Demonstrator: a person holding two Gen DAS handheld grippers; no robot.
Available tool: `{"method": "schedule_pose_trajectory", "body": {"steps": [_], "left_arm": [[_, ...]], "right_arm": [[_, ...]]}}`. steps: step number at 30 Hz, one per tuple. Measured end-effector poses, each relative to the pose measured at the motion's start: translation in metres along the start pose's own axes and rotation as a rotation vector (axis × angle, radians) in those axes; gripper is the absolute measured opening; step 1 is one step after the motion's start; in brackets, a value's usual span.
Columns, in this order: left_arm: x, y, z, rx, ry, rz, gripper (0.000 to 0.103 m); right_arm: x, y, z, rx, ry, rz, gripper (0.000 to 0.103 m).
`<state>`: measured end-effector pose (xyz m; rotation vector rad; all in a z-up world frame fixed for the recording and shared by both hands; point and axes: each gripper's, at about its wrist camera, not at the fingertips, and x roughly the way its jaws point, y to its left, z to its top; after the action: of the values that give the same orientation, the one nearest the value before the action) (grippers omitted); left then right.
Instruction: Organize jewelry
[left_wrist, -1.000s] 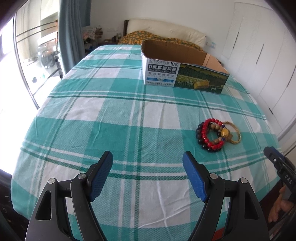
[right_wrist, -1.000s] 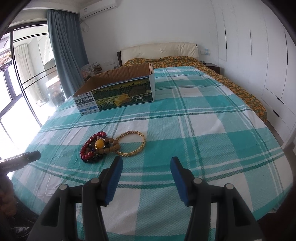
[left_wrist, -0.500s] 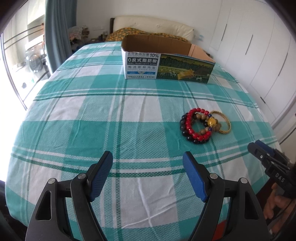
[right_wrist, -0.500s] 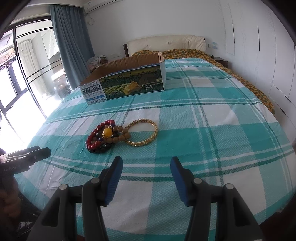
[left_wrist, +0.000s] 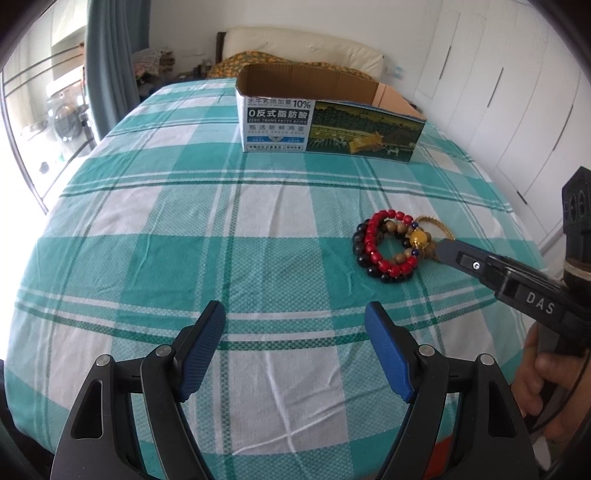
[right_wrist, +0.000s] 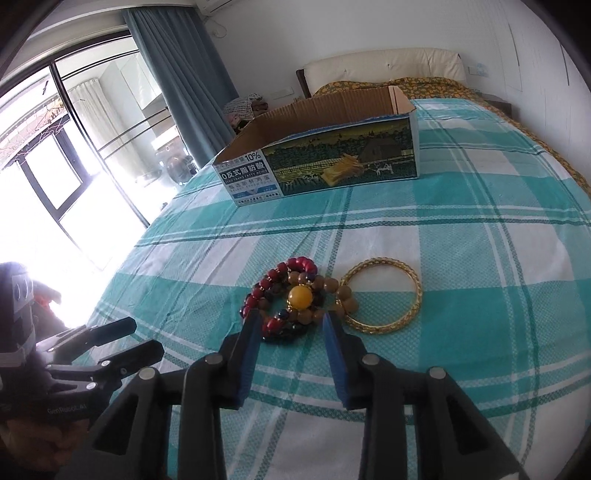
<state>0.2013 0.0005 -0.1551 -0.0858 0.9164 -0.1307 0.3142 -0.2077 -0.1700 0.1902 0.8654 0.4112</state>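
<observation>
Grippers, two. Left gripper (left_wrist: 294, 354), bottom centre of its own view: fingers spread wide over the sheet, nothing between them; also seen at lower left of the right view (right_wrist: 122, 343).

Right gripper (right_wrist: 290, 325), bottom centre of its view: fingers parted but narrowed, tips set to either side of the near edge of the bead pile, not yet clamped on it. In the left view it enters from the right edge, its tip (left_wrist: 448, 249) at the pile's right side.

Bead bracelets, three, overlapped in one pile, centre of the right view: red (right_wrist: 271, 282), brown with one yellow bead (right_wrist: 301, 297), dark (right_wrist: 291, 332) lowest. In the left view the pile sits right of centre (left_wrist: 384, 245).

Gold bangle (right_wrist: 384, 301), one, flat on the sheet, touching the brown beads on their right.

Sheet (left_wrist: 184, 221), one, teal-and-white check, covering the bed.

Box (right_wrist: 325, 162), one, open-topped cardboard, upper centre, well beyond the jewelry; inside not visible.

Curtain (right_wrist: 184, 70), one, upper left. Headboard (right_wrist: 384, 62), one, top right.

Changes from half a second ago: right gripper has advanced from well short of the pile to straddling it, and its gap has narrowed. Left gripper's opening unchanged. Jewelry and box lie in the same arrangement.
</observation>
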Motion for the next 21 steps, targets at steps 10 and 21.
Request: {"method": "schedule_pose_trajectory", "body": {"steps": [10, 21], "left_arm": [[0.006, 0.012, -0.001, -0.03, 0.016, 0.012, 0.079], [0.017, 0.0, 0.004, 0.004, 0.036, -0.014, 0.079]], "right_arm": [[0.031, 0.002, 0.016, 0.006, 0.074, -0.054, 0.018], [-0.054, -0.033, 0.037, 0.118, -0.106, 0.019, 0.018]]}}
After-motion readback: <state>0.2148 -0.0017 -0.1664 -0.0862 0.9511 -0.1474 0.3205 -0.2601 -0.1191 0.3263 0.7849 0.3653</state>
